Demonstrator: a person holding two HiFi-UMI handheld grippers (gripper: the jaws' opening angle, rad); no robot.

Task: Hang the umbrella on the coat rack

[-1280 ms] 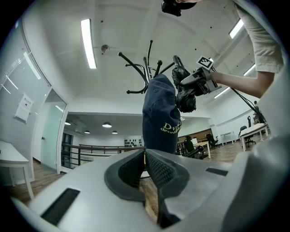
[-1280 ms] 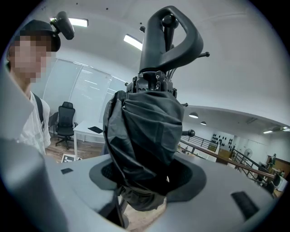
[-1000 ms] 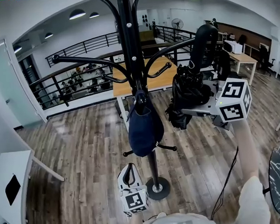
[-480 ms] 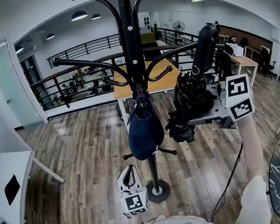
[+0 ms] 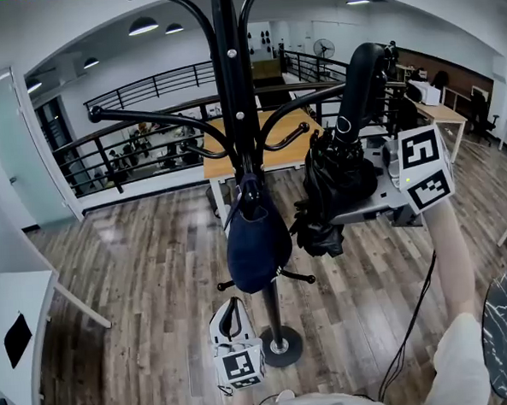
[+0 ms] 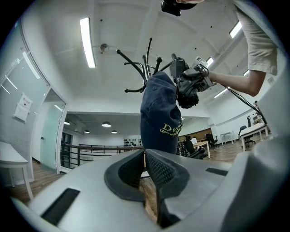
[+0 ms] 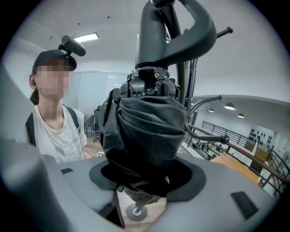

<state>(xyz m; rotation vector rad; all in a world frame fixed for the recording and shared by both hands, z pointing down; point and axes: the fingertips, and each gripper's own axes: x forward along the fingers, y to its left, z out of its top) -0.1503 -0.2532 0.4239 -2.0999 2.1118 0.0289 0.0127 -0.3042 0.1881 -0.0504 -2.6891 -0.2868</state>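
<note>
Right of the rack [image 5: 231, 113] pole, at arm height: noted umbrella [image 5: 336, 179] upright, black canopy folded and bunched, curved handle uppermost. Read right gripper [image 7: 144, 181] fingers [image 7: 77, 190] as pinching the lower canopy from both sides, cloth filling the whole gap. Placed handle top against the outer end of an upper right rack arm in head view; could not tell whether hooked over it or only beside it. Found navy cap [image 5: 256, 240] with yellow-green print hanging from a lower hook on the pole, just left of the umbrella; contact between the two not readable. Logged left gripper [image 6: 145, 156] low, near the round base [image 5: 279, 345] of the rack on the wood floor [image 5: 138, 281], pointing up at the cap; fingers pressed together at the tips, nothing between them. Saw black railing [image 5: 143, 84] behind the rack. Caught a person [image 7: 54, 131] in a white shirt behind the umbrella in right gripper view.
</note>
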